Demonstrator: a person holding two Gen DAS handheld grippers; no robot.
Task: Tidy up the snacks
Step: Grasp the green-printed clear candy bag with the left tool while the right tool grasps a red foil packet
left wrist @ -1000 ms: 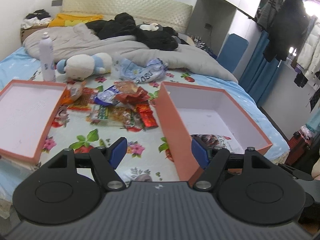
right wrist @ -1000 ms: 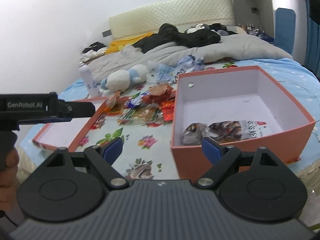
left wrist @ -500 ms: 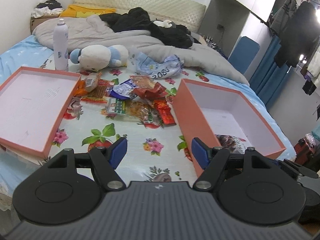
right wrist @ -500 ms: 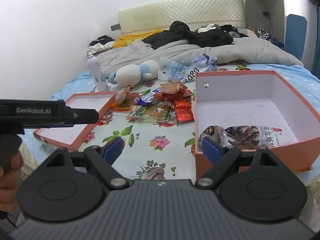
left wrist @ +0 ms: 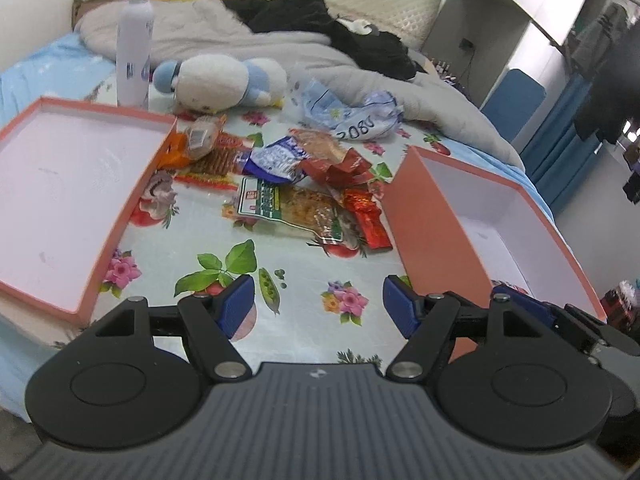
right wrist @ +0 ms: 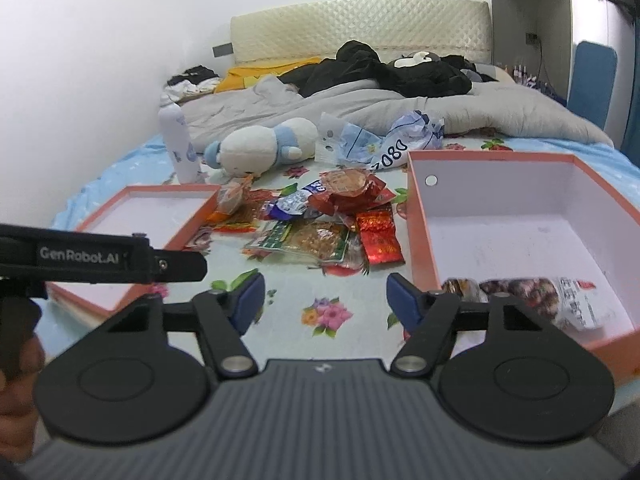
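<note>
A heap of snack packets lies on the flowered sheet between two orange boxes; it also shows in the right wrist view. The deep orange box on the right holds one dark snack bag. The shallow orange lid lies on the left. My left gripper is open and empty, low over the sheet in front of the heap. My right gripper is open and empty, in front of the heap beside the deep box's left wall. The left gripper's body shows at the left of the right wrist view.
A white plush toy, a white spray bottle and a crumpled blue-white bag lie behind the heap. A grey quilt and dark clothes cover the far bed. A blue chair and wardrobe stand at the right.
Both grippers have moved forward toward the snack heap, which now looks nearer and larger. Both stay open and empty. The snacks and boxes have not moved.
</note>
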